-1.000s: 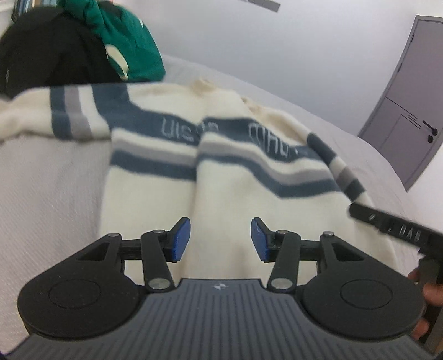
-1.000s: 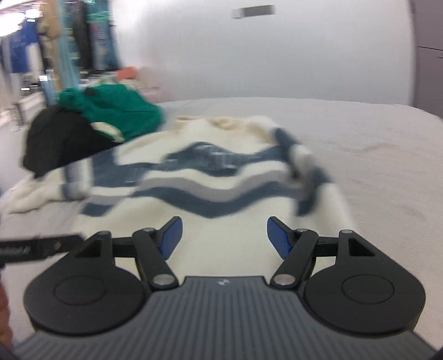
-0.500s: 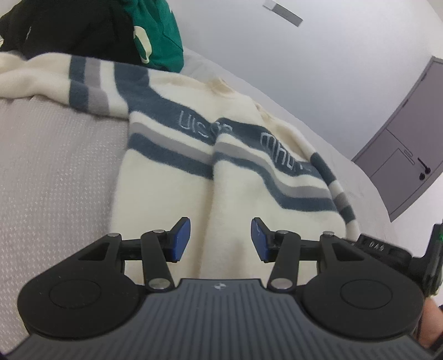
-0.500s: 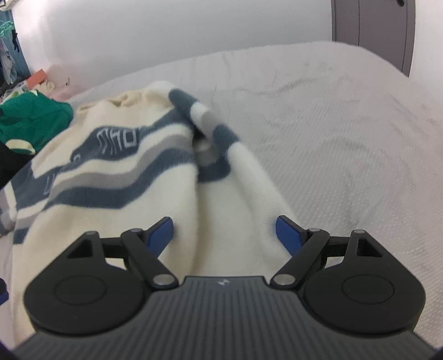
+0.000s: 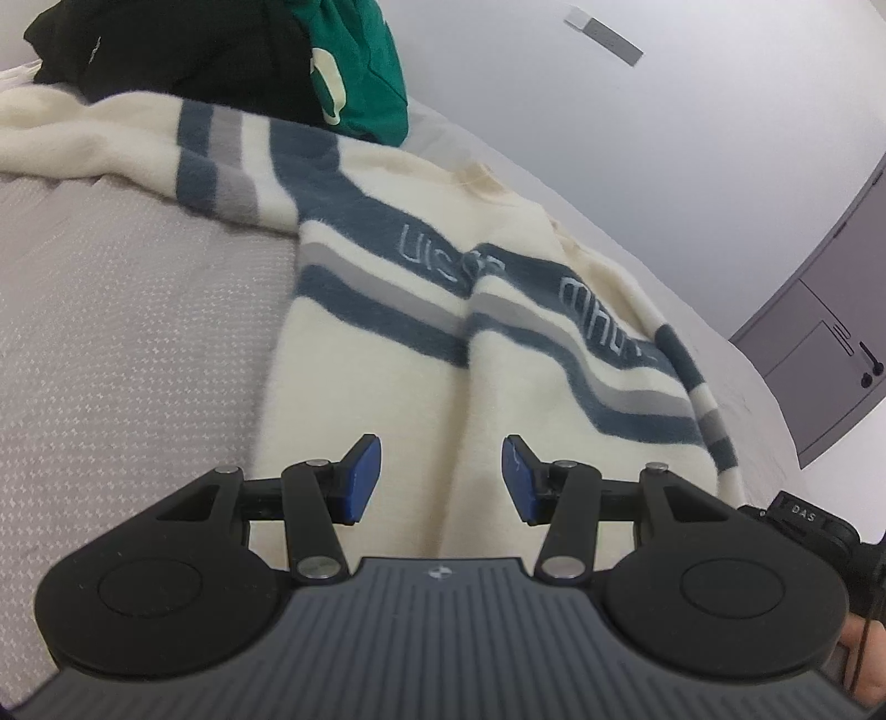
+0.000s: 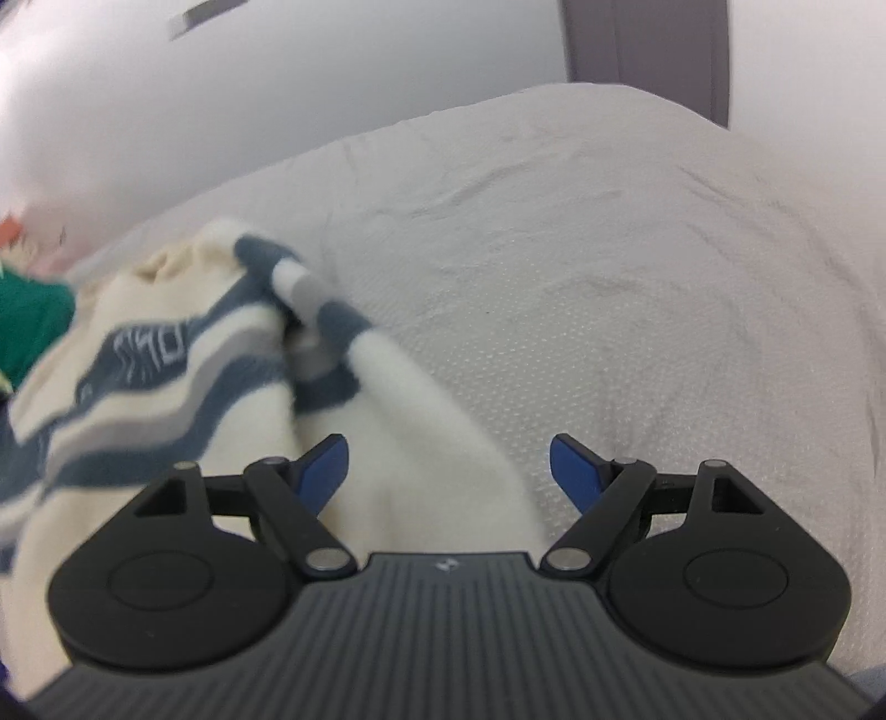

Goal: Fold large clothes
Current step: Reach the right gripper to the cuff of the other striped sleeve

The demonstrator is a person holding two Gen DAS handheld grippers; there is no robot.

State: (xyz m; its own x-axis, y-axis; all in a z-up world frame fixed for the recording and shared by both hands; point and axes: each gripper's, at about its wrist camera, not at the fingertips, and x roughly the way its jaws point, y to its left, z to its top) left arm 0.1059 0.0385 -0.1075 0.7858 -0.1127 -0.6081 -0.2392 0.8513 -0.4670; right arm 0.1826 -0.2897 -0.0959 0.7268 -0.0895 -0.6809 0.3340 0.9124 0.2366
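1. Sweater [image 5: 387, 354], cream with blue and grey stripes, lies spread on the bed [image 5: 127, 332]. Pale lettering runs along its widest blue band.
2. One sleeve [image 5: 183, 149] stretches out to the left in the left wrist view, reaching toward the heap at the far edge of the bed.
3. Opposite sleeve [image 6: 326, 315] lies bunched and folded in against the sweater's side, seen in the right wrist view. That view is blurred, so finer detail there cannot be read.
4. Left gripper [image 5: 440, 479] hangs over the lower body of the sweater. Its blue pads [image 5: 362, 479] stand apart with only cloth seen behind the gap; nothing is clamped. Whether the pads touch the cloth cannot be told.
5. Right gripper [image 6: 448, 476] hangs over the sweater's right edge. Its fingers stand wide apart and hold nothing. The left pad sits over cream cloth, the right pad over bare bed cover.
6. Black garment [image 5: 183, 50] and green garment [image 5: 365, 72] are piled together at the far left of the bed, beyond the sweater, the outstretched sleeve lying just in front of them.
7. Grey door [image 5: 830, 343] stands in the white wall at the right of the left wrist view, well apart from the sweater.
8. Part of the right gripper's body shows at the lower right edge of the left wrist view, beside the sweater's hem.
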